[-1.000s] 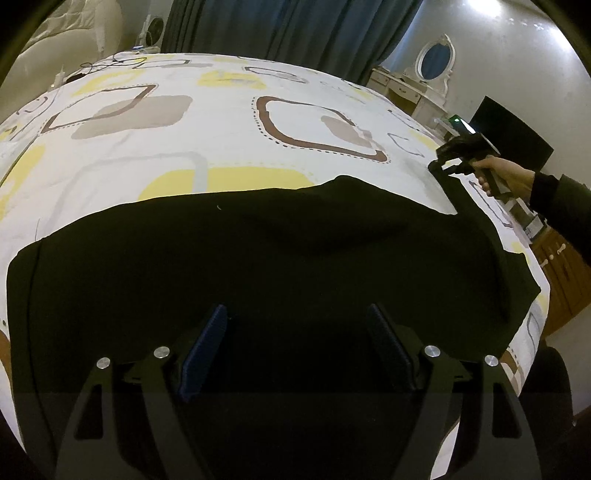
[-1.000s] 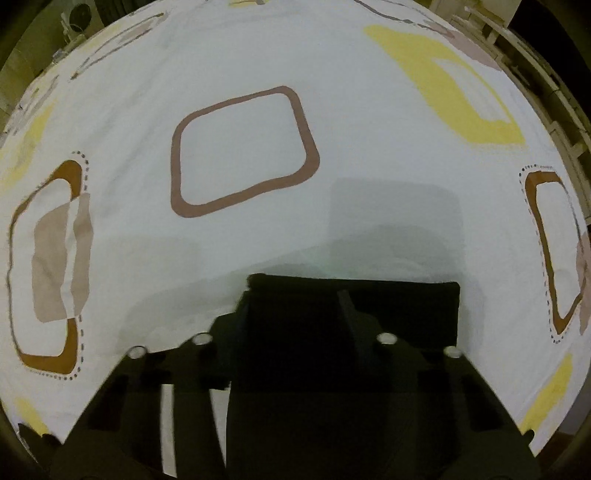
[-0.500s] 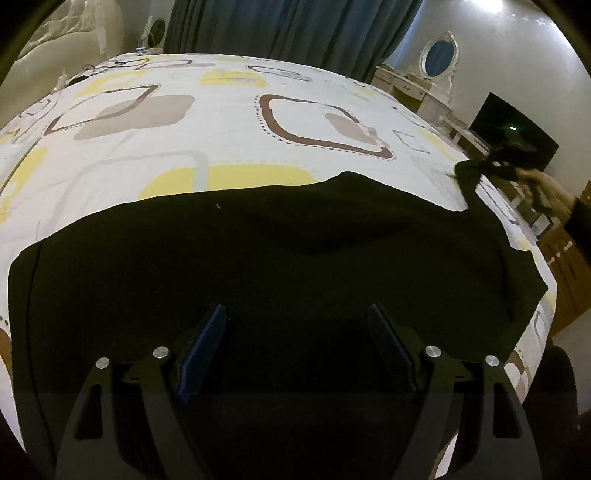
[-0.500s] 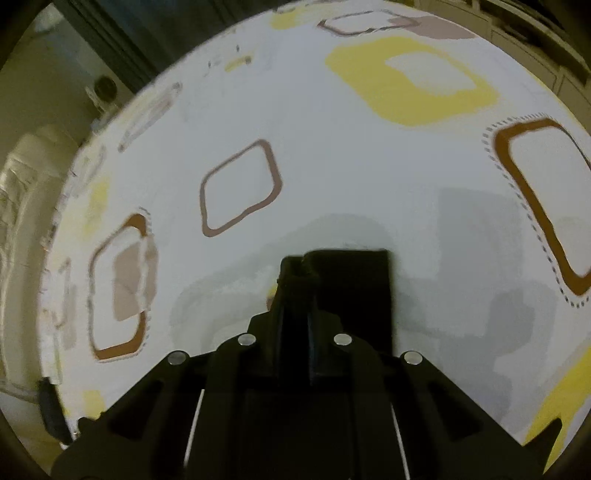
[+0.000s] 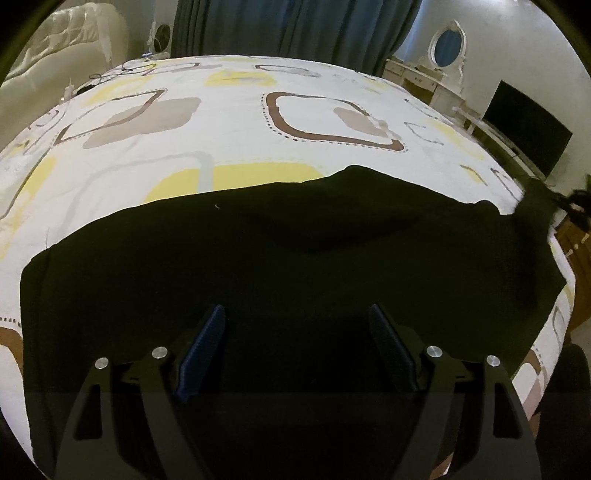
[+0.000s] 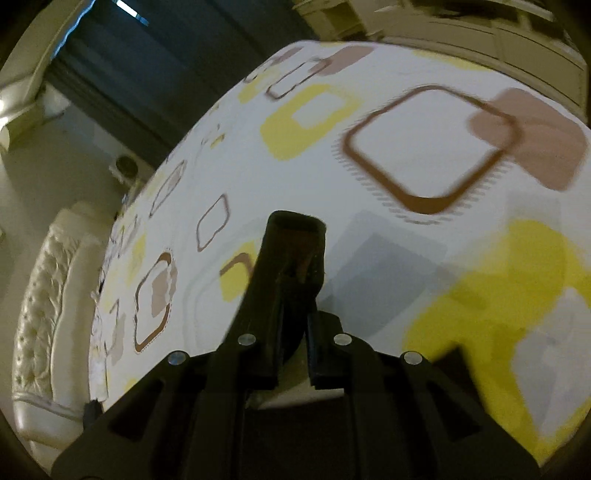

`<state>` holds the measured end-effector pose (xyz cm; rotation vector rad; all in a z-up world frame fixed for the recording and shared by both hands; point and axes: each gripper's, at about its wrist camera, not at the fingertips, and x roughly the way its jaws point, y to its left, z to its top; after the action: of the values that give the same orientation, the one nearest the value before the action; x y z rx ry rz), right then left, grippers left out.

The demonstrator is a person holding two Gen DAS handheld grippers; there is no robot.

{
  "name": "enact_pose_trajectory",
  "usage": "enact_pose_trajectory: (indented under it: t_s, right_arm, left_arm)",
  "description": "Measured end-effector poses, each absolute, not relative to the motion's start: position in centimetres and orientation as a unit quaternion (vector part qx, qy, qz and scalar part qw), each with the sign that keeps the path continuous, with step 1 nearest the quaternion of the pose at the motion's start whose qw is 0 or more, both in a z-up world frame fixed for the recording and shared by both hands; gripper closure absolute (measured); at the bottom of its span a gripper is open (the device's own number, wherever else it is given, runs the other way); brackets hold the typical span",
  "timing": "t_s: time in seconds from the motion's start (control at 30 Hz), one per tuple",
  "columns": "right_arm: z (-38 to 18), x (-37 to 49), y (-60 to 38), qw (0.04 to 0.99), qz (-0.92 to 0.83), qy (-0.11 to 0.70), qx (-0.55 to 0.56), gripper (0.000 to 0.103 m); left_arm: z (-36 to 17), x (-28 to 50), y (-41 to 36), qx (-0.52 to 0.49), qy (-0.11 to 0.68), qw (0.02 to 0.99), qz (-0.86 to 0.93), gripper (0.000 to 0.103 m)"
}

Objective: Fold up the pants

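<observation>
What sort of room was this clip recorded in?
Most likely a bedroom. The black pants lie on a bed with a patterned sheet and a tufted cream headboard. A white dressing table with an oval mirror stands by the far wall, beside dark curtains.

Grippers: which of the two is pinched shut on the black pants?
The right gripper. Its fingers are squeezed together on a bit of the black pants, lifted off the bed. The left gripper is wide open above the cloth, holding nothing.
</observation>
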<state>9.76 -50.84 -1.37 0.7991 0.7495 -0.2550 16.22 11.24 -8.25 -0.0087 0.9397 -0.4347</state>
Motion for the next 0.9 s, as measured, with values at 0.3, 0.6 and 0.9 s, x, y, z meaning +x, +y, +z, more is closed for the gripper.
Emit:
enact_pose_trajectory:
  t_s: [0.3,0.6,0.9]
  right_arm:
    - [-5.3,0.2,-52.7,0.825,-0.136,0.358,0.416,0.094]
    - [-9.7,-4.8,-53.3,0.799,-0.136,0.341,0.476,0.091]
    - [-9.9,-9.3,-53.0,0.784,-0.139,0.274,0.539,0.053]
  left_arm:
    - [-8.2,16.3,11.0,-0.009,0.451,0.871,-0.194,0.023]
    - [-8.1,16.2,10.9,-0.007,0.454,0.871,-0.188,0.023]
    - [-8.2,16.1,10.9,-0.007,0.454,0.872,-0.184,0.023]
